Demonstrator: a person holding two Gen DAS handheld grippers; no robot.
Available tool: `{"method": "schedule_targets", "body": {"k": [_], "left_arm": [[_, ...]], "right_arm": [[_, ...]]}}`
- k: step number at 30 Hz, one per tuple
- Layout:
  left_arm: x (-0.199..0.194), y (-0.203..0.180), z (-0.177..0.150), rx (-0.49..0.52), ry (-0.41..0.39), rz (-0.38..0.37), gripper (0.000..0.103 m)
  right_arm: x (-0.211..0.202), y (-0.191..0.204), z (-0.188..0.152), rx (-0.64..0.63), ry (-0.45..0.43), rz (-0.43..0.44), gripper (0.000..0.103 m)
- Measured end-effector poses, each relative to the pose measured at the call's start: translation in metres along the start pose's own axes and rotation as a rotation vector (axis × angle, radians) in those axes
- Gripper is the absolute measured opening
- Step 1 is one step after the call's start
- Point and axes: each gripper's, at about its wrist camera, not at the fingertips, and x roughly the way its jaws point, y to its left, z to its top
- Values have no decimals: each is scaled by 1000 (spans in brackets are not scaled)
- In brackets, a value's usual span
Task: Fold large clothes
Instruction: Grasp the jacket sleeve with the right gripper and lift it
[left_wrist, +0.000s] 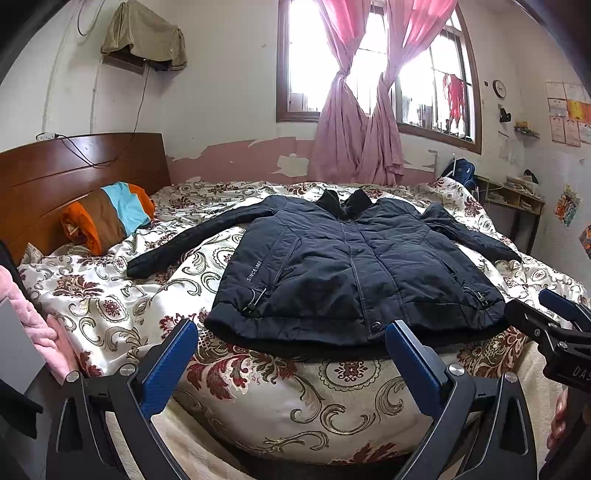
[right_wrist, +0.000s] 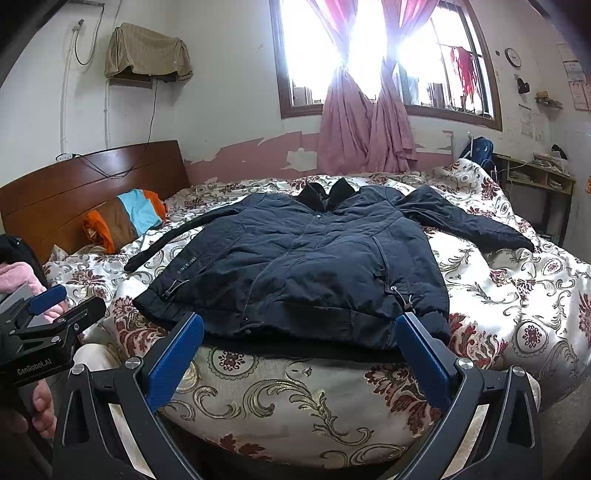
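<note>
The jacket (left_wrist: 354, 273) lies flat, sleeves spread on the bed (left_wrist: 280, 398), ready for folding; my left gripper (left_wrist: 291, 343) and right gripper (right_wrist: 299, 336) hover spread wide, empty.

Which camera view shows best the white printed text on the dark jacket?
The left wrist view shows it best: the white text on the jacket is sharper there and reads "SINCE" followed by digits. The right wrist view shows the same text at a steeper slant, less legible.

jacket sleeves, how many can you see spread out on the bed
2. One sleeve stretches toward the headboard side; the other sleeve reaches toward the desk side. Both lie flat on the floral quilt, neither folded in.
</note>
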Motion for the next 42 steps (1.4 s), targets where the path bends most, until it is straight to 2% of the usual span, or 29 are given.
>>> {"method": "schedule_targets", "body": {"k": [4, 9, 18, 23, 28, 34, 42], "left_arm": [[6, -1, 0, -1, 20, -2, 102], [28, 0, 3, -3, 91, -19, 102], [91, -15, 22, 25, 200, -48, 102], [137, -35, 36, 61, 264, -53, 102], [181, -56, 54, 85, 306, -73, 102], [226, -90, 76, 104, 309, -111, 102], [282, -140, 105, 100, 325, -184, 102]], "right_arm": [[6, -2, 0, 0, 17, -7, 102], [24, -14, 4, 8, 54, -26, 102], [68, -75, 22, 73, 72, -179, 102], [101, -125, 31, 144, 90, -250, 102], [133, -182, 37, 259, 103, -283, 102], [171, -261, 43, 456, 77, -337, 102], [227, -353, 69, 596, 62, -382, 102]]}}
